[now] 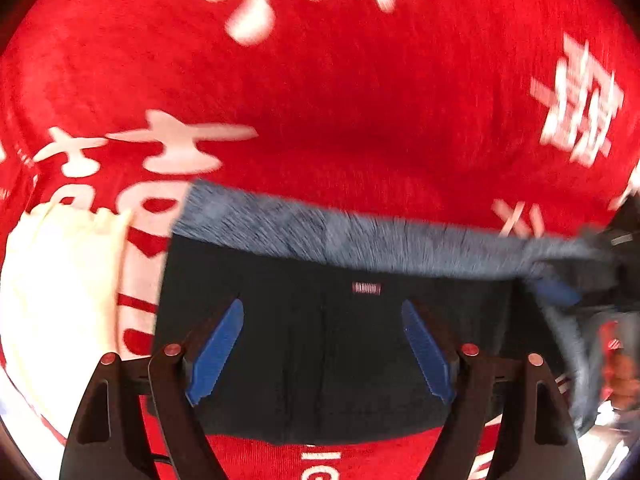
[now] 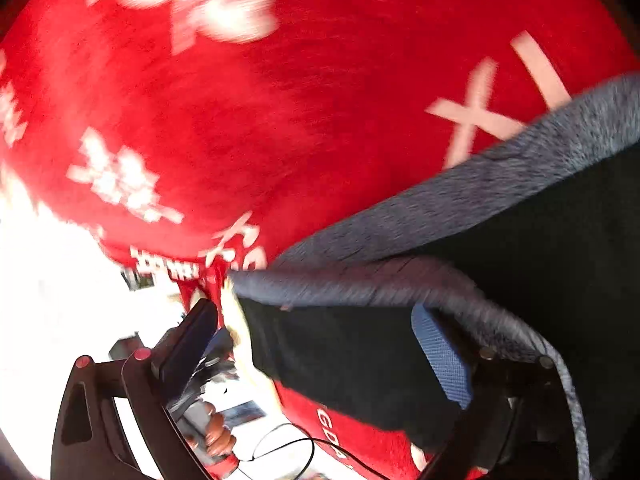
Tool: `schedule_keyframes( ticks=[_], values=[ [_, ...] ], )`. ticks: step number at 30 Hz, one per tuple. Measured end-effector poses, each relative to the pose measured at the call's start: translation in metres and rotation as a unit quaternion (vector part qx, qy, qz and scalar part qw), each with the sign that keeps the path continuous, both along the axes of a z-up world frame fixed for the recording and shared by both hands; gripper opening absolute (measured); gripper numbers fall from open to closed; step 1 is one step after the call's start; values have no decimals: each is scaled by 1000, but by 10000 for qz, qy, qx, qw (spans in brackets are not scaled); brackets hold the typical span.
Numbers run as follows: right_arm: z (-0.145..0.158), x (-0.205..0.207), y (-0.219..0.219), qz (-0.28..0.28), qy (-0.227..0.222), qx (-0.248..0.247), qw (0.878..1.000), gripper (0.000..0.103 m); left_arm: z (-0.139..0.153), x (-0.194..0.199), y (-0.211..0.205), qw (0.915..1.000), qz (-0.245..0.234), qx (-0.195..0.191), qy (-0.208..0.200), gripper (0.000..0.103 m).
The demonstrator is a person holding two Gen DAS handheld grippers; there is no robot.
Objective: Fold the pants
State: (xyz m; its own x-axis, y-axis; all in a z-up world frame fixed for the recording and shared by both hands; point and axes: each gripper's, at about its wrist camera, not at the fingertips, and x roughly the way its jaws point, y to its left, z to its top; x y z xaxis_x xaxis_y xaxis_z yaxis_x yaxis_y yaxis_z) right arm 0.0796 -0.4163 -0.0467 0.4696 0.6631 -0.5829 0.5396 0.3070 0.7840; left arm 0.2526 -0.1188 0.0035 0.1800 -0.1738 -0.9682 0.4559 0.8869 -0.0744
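Seen from two wrist cameras, both blurred. Far left in the left wrist view: a cream-white cloth [image 1: 60, 280] lying on a red cloth with white lettering [image 1: 320, 100] that covers the work surface. Just right of it, the pants [image 1: 320, 340], dark navy, lying flat on the red cloth as a compact, roughly rectangular block, with a grey waistband [image 1: 360, 240] running along the far edge and a small label below it. Over the dark fabric, the left gripper [image 1: 322, 354], jaws spread wide, blue pads clear of the cloth, nothing clamped. At the right edge of that view, the other gripper at the waistband's end. In the right wrist view, the right gripper [image 2: 320, 348] over that same corner of the pants, jaws wide apart; waistband draped across the right finger, not pinched. Probably a fold just laid down and let go: pants already short and squared. Possibly one more fold or some smoothing left; cannot tell how many layers lie stacked.
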Motion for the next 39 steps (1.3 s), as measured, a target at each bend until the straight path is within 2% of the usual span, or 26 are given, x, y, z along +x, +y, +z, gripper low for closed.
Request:
schedule_keyframes(
  ticks=[3, 4, 6, 8, 12, 16, 19, 21, 22, 25, 29, 33, 37, 39],
  values=[
    [4, 0, 20, 264, 85, -248, 9993, 98, -39, 0, -14, 9989, -48, 445, 102, 82],
    [-4, 2, 24, 363, 300, -448, 9979, 98, -50, 2, -16, 9984, -30, 558, 125, 82],
    [-25, 9, 26, 495, 838, -922, 9910, 93, -54, 0, -25, 9980, -149, 614, -96, 85],
    [-14, 9, 28, 298, 642, -784, 9944, 93, -50, -4, -36, 9953, -407, 855, -184, 85],
    [39, -25, 27, 45, 105, -880, 9961, 93, -28, -24, -48, 9955, -769, 531, 120, 85],
    [72, -118, 17, -614, 422, -1130, 9908, 93, -8, -70, -78, 9905, -1226, -67, 625, 85],
    [81, -211, -9, -1222, 831, -1248, 9811, 93, -7, -118, -116, 9773, -1597, -552, 1280, 85],
    [80, -271, -18, -1591, 1302, -1271, 9703, 93, -13, -152, -148, 9681, -1777, -700, 1623, 85],
    [76, -302, -37, -1688, 1466, -1241, 9667, 93, -17, -167, -164, 9643, -1832, -715, 1772, 85],
    [69, -368, -45, -1846, 1973, -1298, 9540, 93, -30, -216, -203, 9559, -1906, -775, 2097, 85],
    [47, -428, -51, -1599, 2333, -1333, 9499, 88, -46, -252, -229, 9587, -1713, -604, 2190, 85],
    [32, -453, -58, -1290, 2282, -1276, 9566, 83, -54, -278, -241, 9666, -1464, -338, 2077, 85],
    [13, -461, -69, -1145, 1853, -853, 9723, 83, -56, -300, -251, 9753, -1213, -156, 1841, 85],
    [3, -468, -77, -1016, 1628, -643, 9793, 78, -57, -305, -256, 9789, -1196, -10, 1655, 85]
  ],
)
